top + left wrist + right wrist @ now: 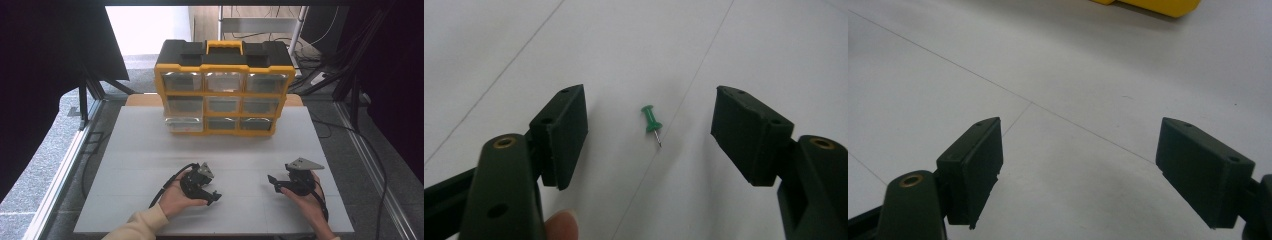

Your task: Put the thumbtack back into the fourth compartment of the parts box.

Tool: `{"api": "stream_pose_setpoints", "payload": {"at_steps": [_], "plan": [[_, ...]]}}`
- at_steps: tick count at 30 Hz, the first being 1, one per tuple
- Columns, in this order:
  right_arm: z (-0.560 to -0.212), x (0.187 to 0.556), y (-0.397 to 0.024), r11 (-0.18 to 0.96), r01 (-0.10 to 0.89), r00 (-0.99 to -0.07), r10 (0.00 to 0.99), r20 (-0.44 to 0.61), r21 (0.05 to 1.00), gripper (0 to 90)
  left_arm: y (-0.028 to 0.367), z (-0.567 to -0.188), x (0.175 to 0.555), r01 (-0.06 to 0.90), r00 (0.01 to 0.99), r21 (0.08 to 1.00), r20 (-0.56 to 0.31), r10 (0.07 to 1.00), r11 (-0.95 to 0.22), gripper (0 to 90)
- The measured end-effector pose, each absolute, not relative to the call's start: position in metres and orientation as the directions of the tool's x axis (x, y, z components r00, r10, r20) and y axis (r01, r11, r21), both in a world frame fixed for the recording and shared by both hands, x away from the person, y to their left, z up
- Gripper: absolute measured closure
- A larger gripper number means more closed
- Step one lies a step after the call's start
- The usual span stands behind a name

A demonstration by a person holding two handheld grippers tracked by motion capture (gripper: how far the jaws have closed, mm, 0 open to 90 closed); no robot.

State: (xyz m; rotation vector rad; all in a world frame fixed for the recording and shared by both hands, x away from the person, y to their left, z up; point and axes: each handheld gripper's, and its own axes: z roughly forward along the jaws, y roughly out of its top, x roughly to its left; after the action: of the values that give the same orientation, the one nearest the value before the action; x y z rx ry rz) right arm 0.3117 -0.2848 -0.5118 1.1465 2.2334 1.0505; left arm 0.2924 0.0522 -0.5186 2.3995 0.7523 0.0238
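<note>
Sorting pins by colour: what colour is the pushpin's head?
Green pushpin, clearest in the left gripper view.

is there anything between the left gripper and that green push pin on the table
Nothing visible. In the left gripper view the green push pin lies on its side on the bare white table, framed between the open jaws of the left gripper, with no pad touching it and nothing else around it.

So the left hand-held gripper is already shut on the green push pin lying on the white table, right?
Not quite. The left hand-held gripper is open: in the left gripper view its jaws stand wide apart on either side of the green push pin, touching nothing. The pin does lie on the white table, between the jaws.
</note>
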Motion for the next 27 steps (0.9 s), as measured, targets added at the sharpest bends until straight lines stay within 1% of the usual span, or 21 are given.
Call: {"api": "stream_pose_setpoints", "payload": {"at_steps": [3,4,11,12,13,14,17,18,19,20,23,27], "plan": [[-0.5117,0.3116,-0.2850,0.374,0.505,-0.573,0.819,-0.022,0.778,19.1,0.0484,-0.5216,0.2912,0.508,0.838,0.554,-0.142,0.526,-0.660,33.7],[-0.5117,0.3116,-0.2850,0.374,0.505,-0.573,0.819,-0.022,0.778,19.1,0.0486,-0.5214,0.2917,0.492,0.850,0.538,-0.124,0.513,-0.685,34.8],[-0.5114,0.3109,-0.2848,0.377,0.503,-0.572,0.819,-0.027,0.778,19.1,0.0461,-0.5213,0.2886,0.465,0.854,0.534,-0.061,0.516,-0.707,44.1],[-0.5115,0.3110,-0.2849,0.379,0.502,-0.573,0.819,-0.030,0.777,19.1,0.0458,-0.5211,0.2880,0.457,0.857,0.532,-0.048,0.513,-0.713,46.3],[-0.5116,0.3112,-0.2850,0.378,0.503,-0.572,0.820,-0.029,0.778,19.1,0.0454,-0.5206,0.2869,0.451,0.862,0.533,-0.051,0.505,-0.716,53.2],[-0.5116,0.3113,-0.2851,0.378,0.502,-0.571,0.820,-0.029,0.778,19.1,0.0451,-0.5205,0.2865,0.450,0.863,0.533,-0.052,0.503,-0.717,56.6],[-0.5115,0.3112,-0.2850,0.379,0.502,-0.571,0.820,-0.031,0.778,19.2,0.0447,-0.5201,0.2862,0.449,0.863,0.532,-0.051,0.502,-0.718,65.0],[-0.5115,0.3112,-0.2850,0.379,0.502,-0.571,0.820,-0.031,0.778,19.2,0.0446,-0.5200,0.2863,0.450,0.863,0.532,-0.055,0.502,-0.717,65.0],[-0.5112,0.3108,-0.2847,0.377,0.500,-0.571,0.820,-0.030,0.780,19.2,0.0447,-0.5201,0.2865,0.451,0.863,0.533,-0.057,0.502,-0.716,70.9],[-0.5112,0.3108,-0.2847,0.377,0.500,-0.571,0.820,-0.030,0.780,19.2,0.0448,-0.5201,0.2868,0.453,0.863,0.533,-0.059,0.502,-0.715,70.9],[-0.5113,0.3109,-0.2847,0.376,0.501,-0.571,0.821,-0.029,0.780,19.2,0.0443,-0.5202,0.2862,0.452,0.864,0.535,-0.061,0.500,-0.714,82.4],[-0.5113,0.3110,-0.2847,0.376,0.501,-0.570,0.821,-0.030,0.780,19.2,0.0444,-0.5206,0.2852,0.446,0.865,0.541,-0.056,0.499,-0.713,83.0]]}}
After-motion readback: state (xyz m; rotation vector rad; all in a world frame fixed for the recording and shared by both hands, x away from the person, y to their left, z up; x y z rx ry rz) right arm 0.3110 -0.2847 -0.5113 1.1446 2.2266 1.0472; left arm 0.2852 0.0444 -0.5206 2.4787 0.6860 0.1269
